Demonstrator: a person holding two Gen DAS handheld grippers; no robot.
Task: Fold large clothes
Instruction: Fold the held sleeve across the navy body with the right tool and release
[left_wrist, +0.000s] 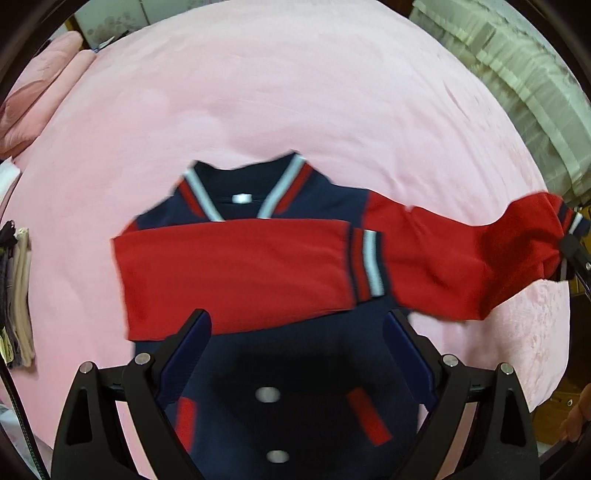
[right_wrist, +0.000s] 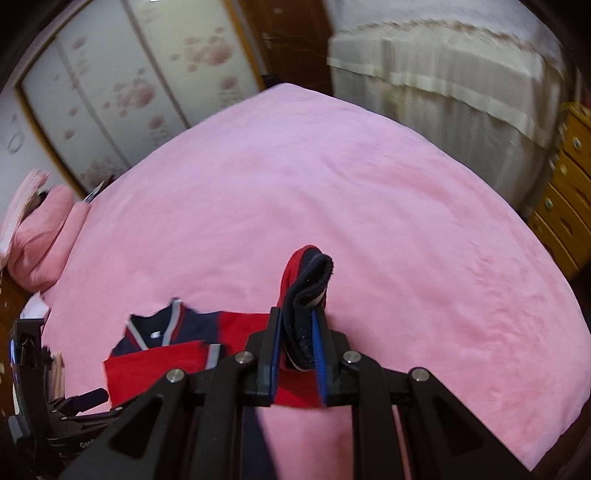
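A navy varsity jacket (left_wrist: 295, 398) with red sleeves lies face up on the pink bed (left_wrist: 277, 92). One red sleeve (left_wrist: 236, 273) is folded across the chest. My left gripper (left_wrist: 297, 321) is open and empty, just above the jacket's front. The other red sleeve (left_wrist: 461, 251) stretches out to the right, lifted off the bed. My right gripper (right_wrist: 297, 317) is shut on that sleeve's navy striped cuff (right_wrist: 308, 291); it also shows at the right edge of the left wrist view (left_wrist: 570, 247). The jacket body shows at lower left in the right wrist view (right_wrist: 166, 343).
Pink pillows (right_wrist: 40, 236) lie at the bed's far left. A stack of folded clothes (left_wrist: 18, 295) sits at the bed's left edge. A cream bedspread (right_wrist: 443, 74) and a wooden dresser (right_wrist: 565, 184) stand to the right. A wardrobe (right_wrist: 110, 81) stands behind.
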